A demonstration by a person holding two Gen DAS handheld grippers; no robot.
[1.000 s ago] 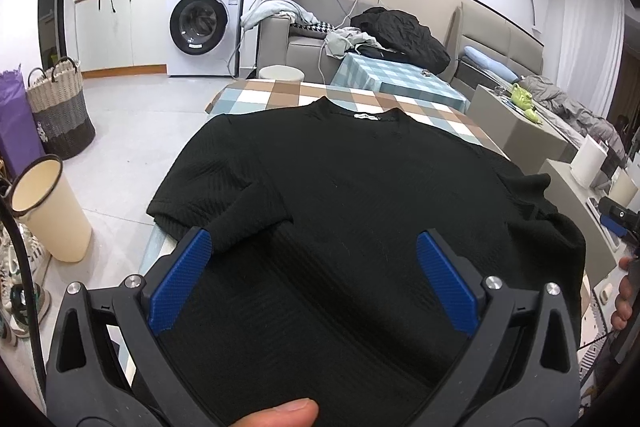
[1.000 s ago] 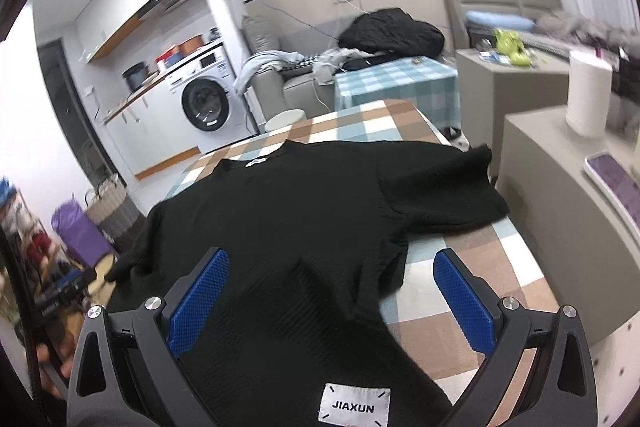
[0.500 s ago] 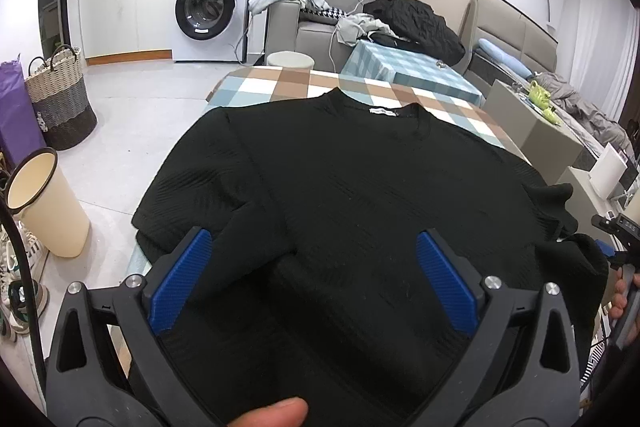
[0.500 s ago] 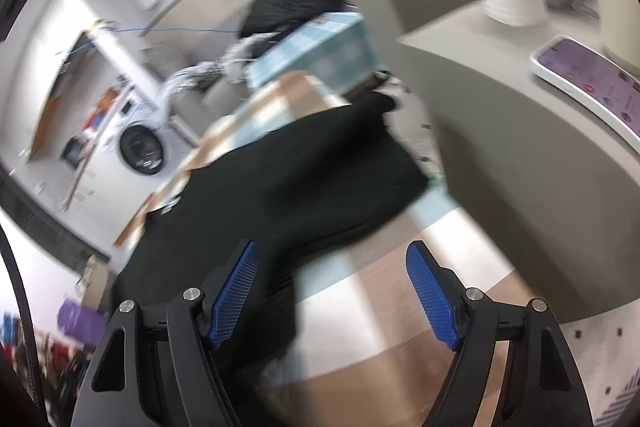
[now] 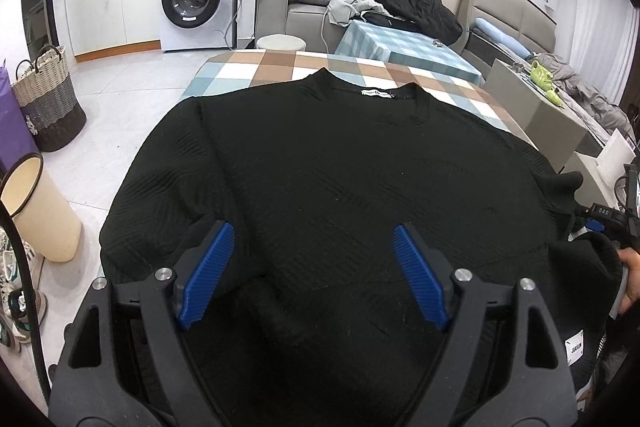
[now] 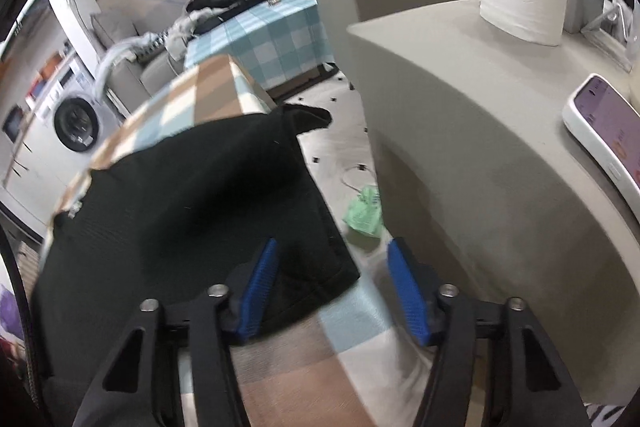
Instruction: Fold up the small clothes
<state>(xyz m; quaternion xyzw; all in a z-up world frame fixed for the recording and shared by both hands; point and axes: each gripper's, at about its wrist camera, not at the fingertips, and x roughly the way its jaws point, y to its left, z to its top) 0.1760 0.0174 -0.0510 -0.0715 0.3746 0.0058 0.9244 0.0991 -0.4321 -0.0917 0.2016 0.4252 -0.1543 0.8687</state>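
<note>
The black knit sweater (image 5: 344,187) lies flat on the checked surface (image 5: 256,67), soft and limp, best pinched at sleeve cuffs; the left hand-held gripper (image 5: 310,275) and right hand-held gripper (image 6: 332,291), jaws narrowing, grip nothing yet.

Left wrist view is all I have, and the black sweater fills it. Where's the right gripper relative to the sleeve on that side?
Observer: The right gripper sits at the sleeve cuff. Its jaws have just been closing, with the cuff corner between them, not pinched yet.
Operator: Does that cuff lie on the table?
Observer: Yes, on the checked tablecloth, near its edge.
Operator: Anything close by to avoid?
Observer: A phone lies on the grey counter beside the table, with its screen lit.
</note>
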